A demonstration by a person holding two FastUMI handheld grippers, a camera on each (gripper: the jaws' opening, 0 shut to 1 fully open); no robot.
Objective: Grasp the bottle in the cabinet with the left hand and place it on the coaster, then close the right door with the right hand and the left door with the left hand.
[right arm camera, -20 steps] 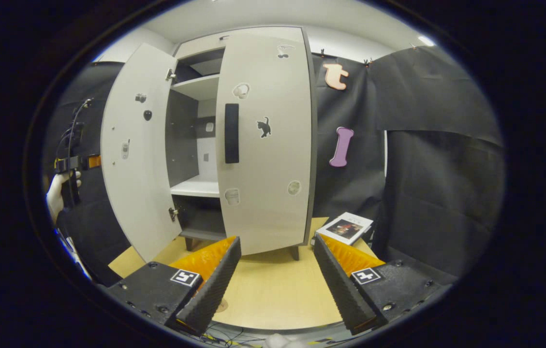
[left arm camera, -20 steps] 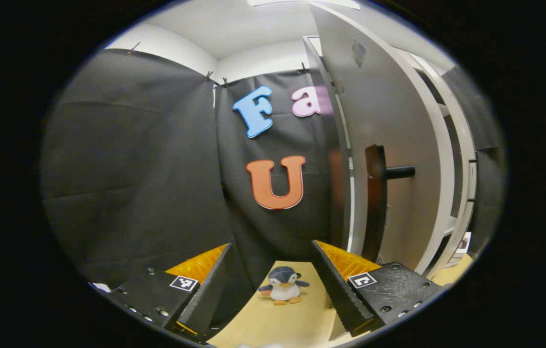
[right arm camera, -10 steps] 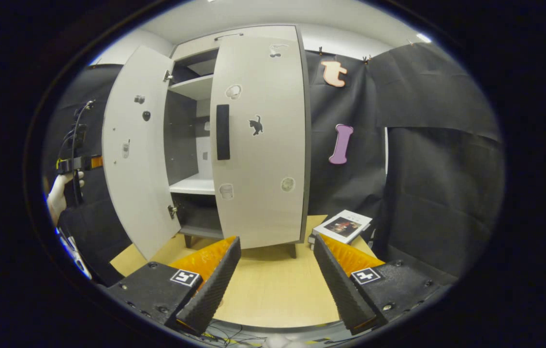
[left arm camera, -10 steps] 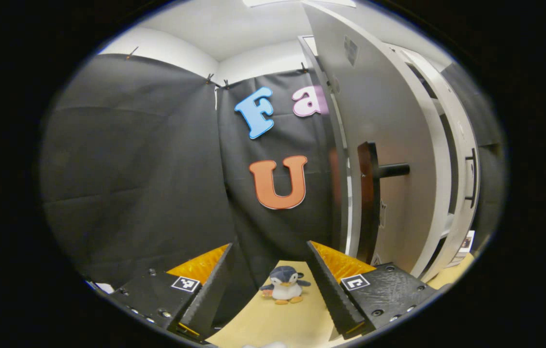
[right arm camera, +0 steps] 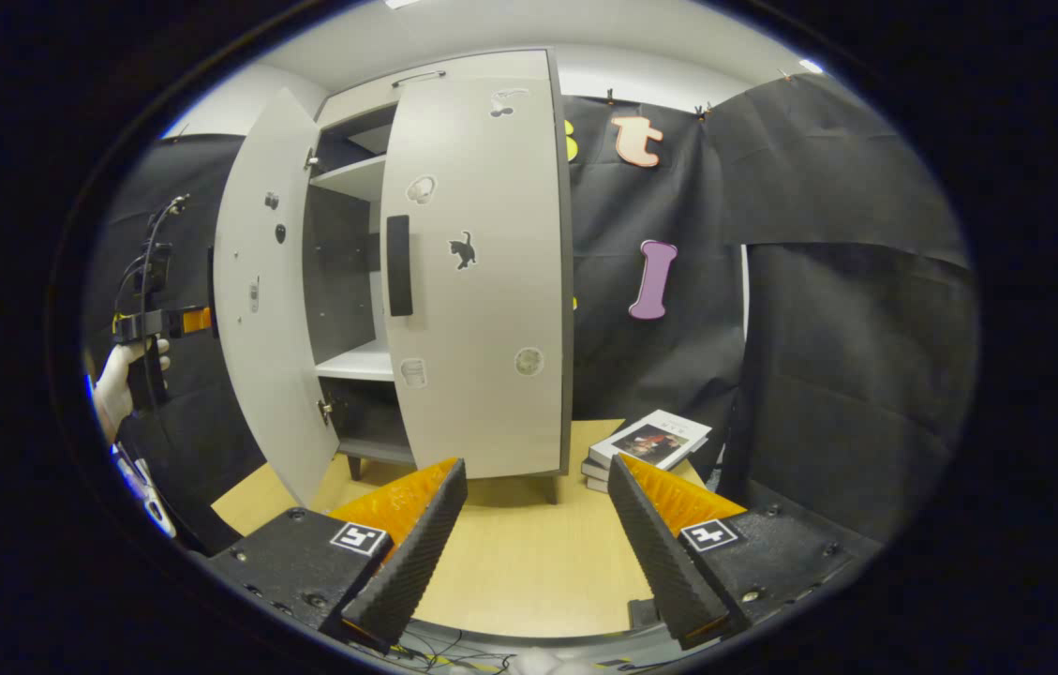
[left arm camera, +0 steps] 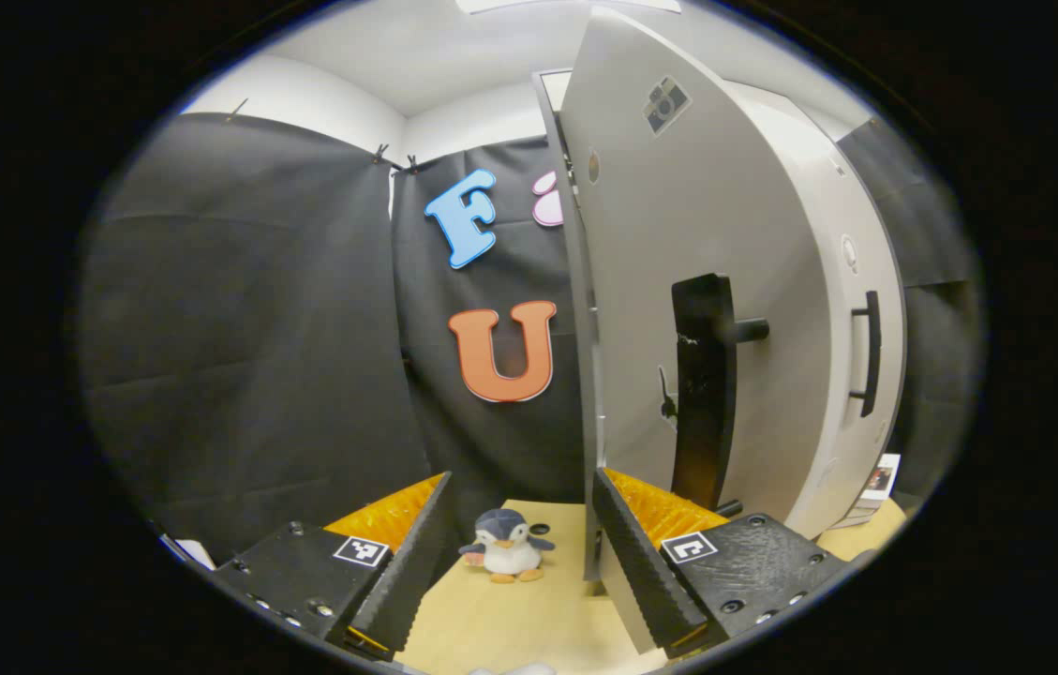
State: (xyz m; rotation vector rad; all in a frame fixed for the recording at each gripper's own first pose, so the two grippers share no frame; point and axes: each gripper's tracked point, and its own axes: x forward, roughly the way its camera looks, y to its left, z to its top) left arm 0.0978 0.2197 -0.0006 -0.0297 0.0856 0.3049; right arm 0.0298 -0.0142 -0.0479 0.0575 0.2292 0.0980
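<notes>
Left door (left arm camera: 678, 281) swung further shut since earlier, right door (right arm camera: 482, 281) closed at 12 o'clock. Left gripper (left arm camera: 514, 562) jaws apart, empty; right gripper (right arm camera: 533, 544) jaws apart, empty.

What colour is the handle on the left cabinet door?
Black. The left door's handle is a black vertical bar, clearest in the left gripper view.
</notes>
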